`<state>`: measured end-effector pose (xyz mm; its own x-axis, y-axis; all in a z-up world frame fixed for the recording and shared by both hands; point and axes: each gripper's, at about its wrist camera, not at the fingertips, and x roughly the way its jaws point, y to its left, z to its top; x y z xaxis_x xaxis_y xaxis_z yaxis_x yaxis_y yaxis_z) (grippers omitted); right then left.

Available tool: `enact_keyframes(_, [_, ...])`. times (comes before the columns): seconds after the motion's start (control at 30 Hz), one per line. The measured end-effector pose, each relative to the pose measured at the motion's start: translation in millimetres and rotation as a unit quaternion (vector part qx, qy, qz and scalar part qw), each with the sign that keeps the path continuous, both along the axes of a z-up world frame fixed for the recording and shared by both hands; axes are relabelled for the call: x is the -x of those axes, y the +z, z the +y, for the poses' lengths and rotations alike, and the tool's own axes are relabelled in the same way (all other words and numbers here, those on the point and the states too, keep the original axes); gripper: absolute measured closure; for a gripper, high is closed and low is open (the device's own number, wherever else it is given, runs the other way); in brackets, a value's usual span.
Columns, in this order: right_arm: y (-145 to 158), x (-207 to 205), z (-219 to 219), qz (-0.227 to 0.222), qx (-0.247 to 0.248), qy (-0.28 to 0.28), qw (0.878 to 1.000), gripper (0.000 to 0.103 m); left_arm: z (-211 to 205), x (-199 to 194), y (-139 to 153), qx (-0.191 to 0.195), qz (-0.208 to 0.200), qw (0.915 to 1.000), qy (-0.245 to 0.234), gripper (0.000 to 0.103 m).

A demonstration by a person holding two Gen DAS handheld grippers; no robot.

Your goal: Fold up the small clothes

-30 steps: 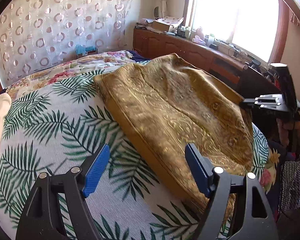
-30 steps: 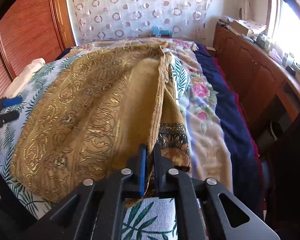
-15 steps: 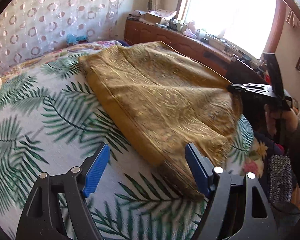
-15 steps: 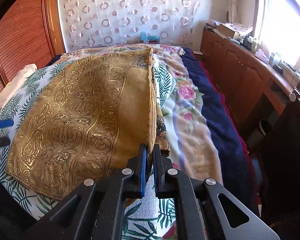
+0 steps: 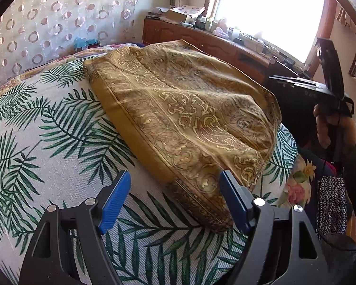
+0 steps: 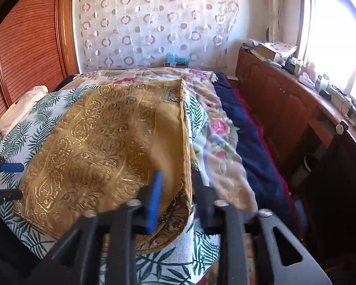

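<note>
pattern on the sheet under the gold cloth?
Green palm fronds on white, on the bed sheet; clearest in the left wrist view, beside the gold cloth.

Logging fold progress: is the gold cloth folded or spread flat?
Folded. The gold cloth lies doubled on the bed; layered edges show at its near corner.

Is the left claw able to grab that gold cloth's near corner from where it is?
Probably yes: the left claw is open, and the gold cloth corner lies just ahead, nothing between.
</note>
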<state>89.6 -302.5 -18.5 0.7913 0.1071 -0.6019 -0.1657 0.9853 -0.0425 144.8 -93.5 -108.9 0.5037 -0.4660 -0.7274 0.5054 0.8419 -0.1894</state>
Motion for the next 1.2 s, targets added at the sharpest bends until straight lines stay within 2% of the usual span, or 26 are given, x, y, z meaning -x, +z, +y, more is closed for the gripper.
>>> enact_keyframes(0.13, [1, 6, 6, -0.004, -0.004, 0.014, 1.000, 0.060, -3, 5, -5, 0.014, 0.018, 0.9997, -0.012, 0.033])
enact_keyframes(0.3, [1, 13, 12, -0.009, -0.010, 0.038, 0.999, 0.059, -7, 9, -4, 0.017, 0.020, 0.9992, -0.029, 0.043])
enact_keyframes(0.43, [0, 17, 18, -0.009, -0.010, 0.052, 0.999, 0.058, -9, 12, -5, 0.021, 0.028, 0.9987, -0.037, 0.062])
enact_keyframes(0.53, [0, 17, 18, -0.008, -0.015, 0.058, 0.998, 0.057, -12, 15, -5, 0.014, 0.027, 0.9988, -0.038, 0.069])
enact_keyframes(0.6, [-1, 19, 18, -0.007, -0.017, 0.063, 0.998, 0.057, -16, 16, -6, 0.010, 0.026, 0.9986, -0.045, 0.088])
enact_keyframes(0.67, [-1, 19, 20, -0.005, -0.019, 0.069, 0.997, 0.056, -18, 16, -2, 0.006, 0.017, 0.9987, -0.048, 0.096])
enact_keyframes(0.77, [-1, 21, 20, -0.003, -0.022, 0.083, 0.996, 0.053, -17, 12, 15, 0.029, 0.000, 0.9985, -0.047, 0.097])
enact_keyframes(0.93, [5, 27, 28, -0.005, -0.037, 0.110, 0.993, 0.045, -21, -8, 63, 0.072, -0.041, 0.9957, -0.042, 0.097])
enact_keyframes(1.07, [7, 31, 37, -0.003, -0.039, 0.143, 0.989, 0.042, -27, -27, 91, 0.081, -0.075, 0.9932, -0.036, 0.097])
enact_keyframes(1.2, [6, 32, 41, -0.007, -0.021, 0.157, 0.987, 0.040, -33, -43, 105, 0.086, -0.091, 0.9916, -0.033, 0.097])
